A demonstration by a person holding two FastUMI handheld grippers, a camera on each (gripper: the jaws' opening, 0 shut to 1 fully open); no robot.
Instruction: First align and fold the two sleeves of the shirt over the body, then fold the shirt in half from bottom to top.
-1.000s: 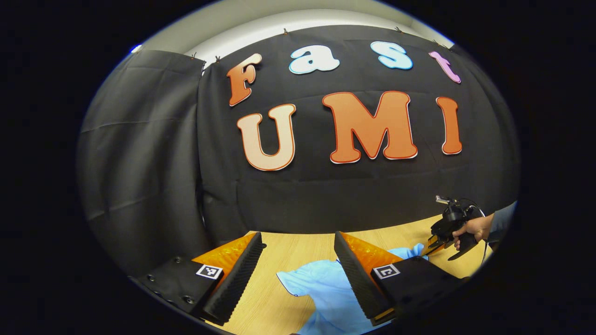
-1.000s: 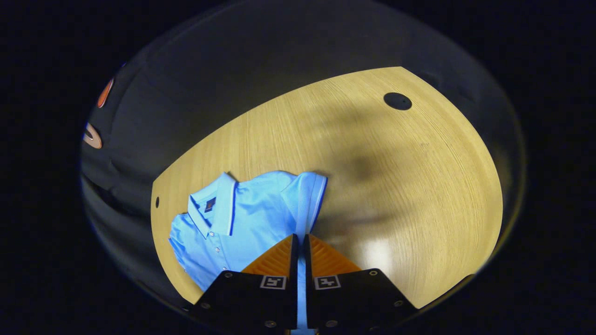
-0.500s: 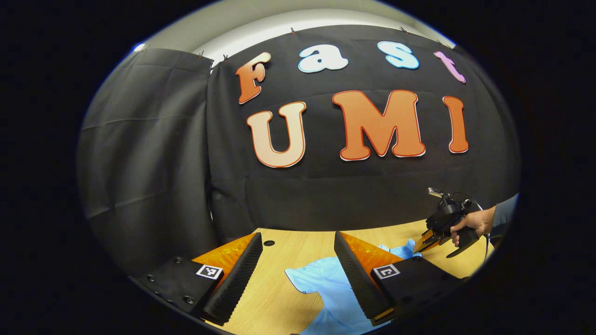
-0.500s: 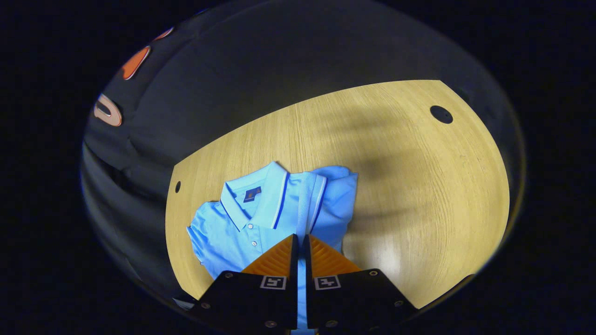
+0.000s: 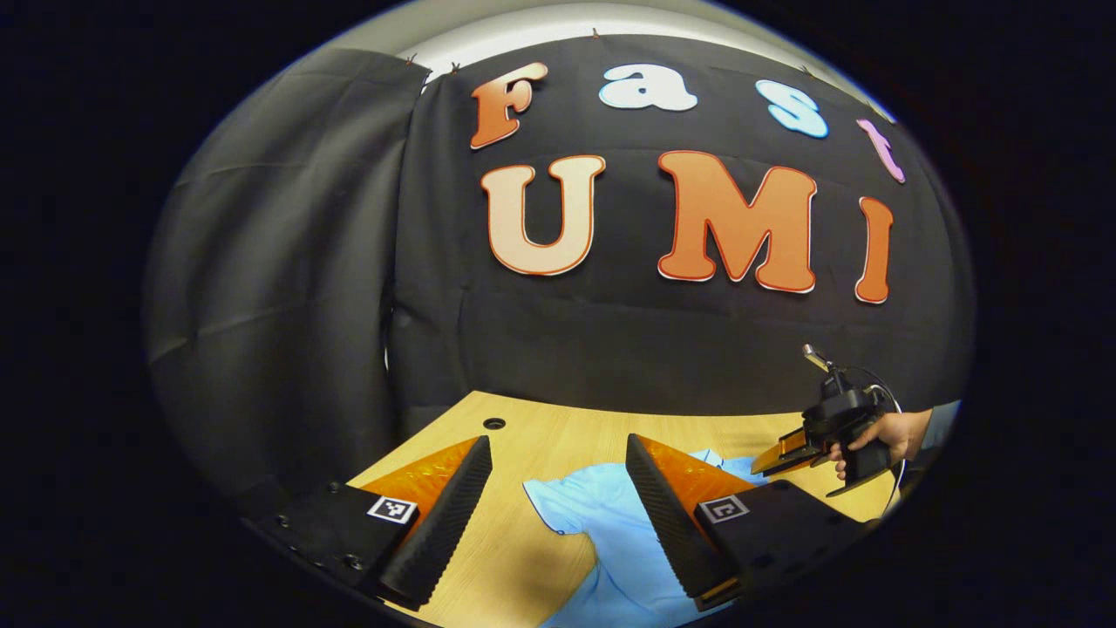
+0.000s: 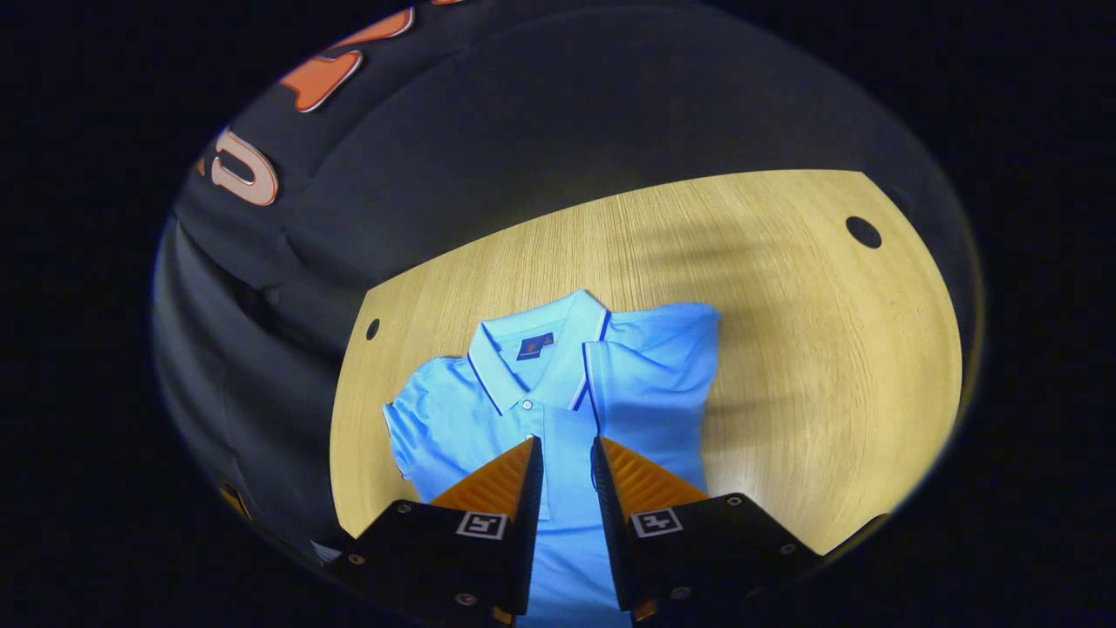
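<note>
Light blue shirt (image 6: 558, 410) flat on the wooden table (image 6: 785, 349), collar away from you, your right gripper (image 6: 567, 458) above its front, fingers slightly parted, holding nothing, your left gripper (image 5: 558, 488) wide open over its edge.

shirt (image 6: 558, 410) hem cut off by edge

shirt (image 6: 558, 410) = soft matt knit cloth, slightly creased; table (image 6: 785, 349) = light wood-grain, smooth w/ faint sheen; booth wall (image 5: 288, 262) = matt cloth; left gripper fingers (image 5: 436, 523) ribbed
</note>
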